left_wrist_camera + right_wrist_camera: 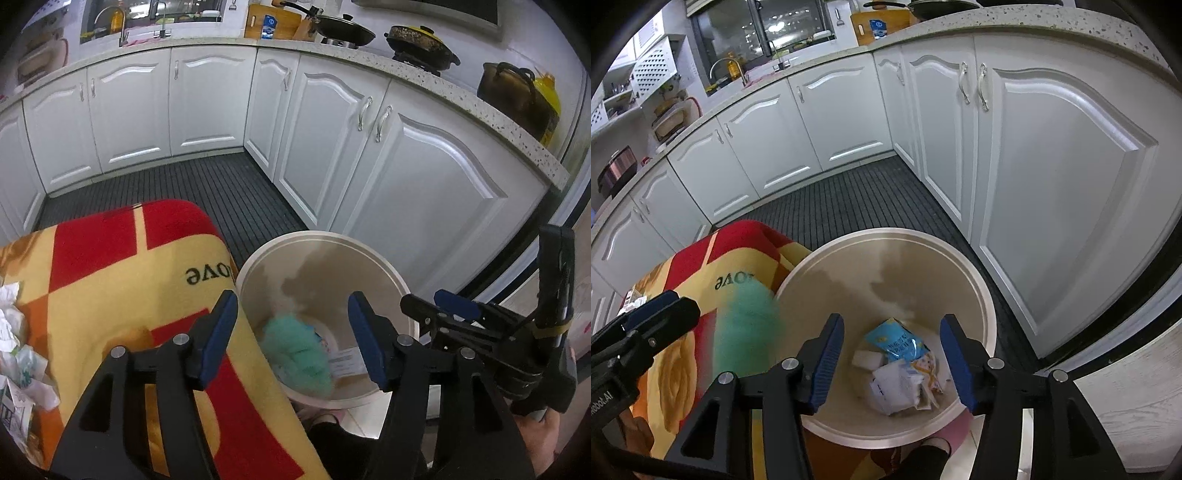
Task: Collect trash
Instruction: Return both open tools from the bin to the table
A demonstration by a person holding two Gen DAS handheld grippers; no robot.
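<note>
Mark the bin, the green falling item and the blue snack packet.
bin (pixel 982 295), right wrist view, far-right rim.
green falling item (pixel 299 354), left wrist view, middle of the blur.
blue snack packet (pixel 894 339), right wrist view, printed face.

The blanket (pixel 110 280) carries the black word "love", seen upside down near its edge by the bin (pixel 388 273); in the left wrist view only "ove" reads clearly. The left gripper's (pixel 646 317) body shows white lettering ending in "obot.AI" in the right wrist view. The blue packet (pixel 897 341) in the bin has white print, too small to read.
</note>
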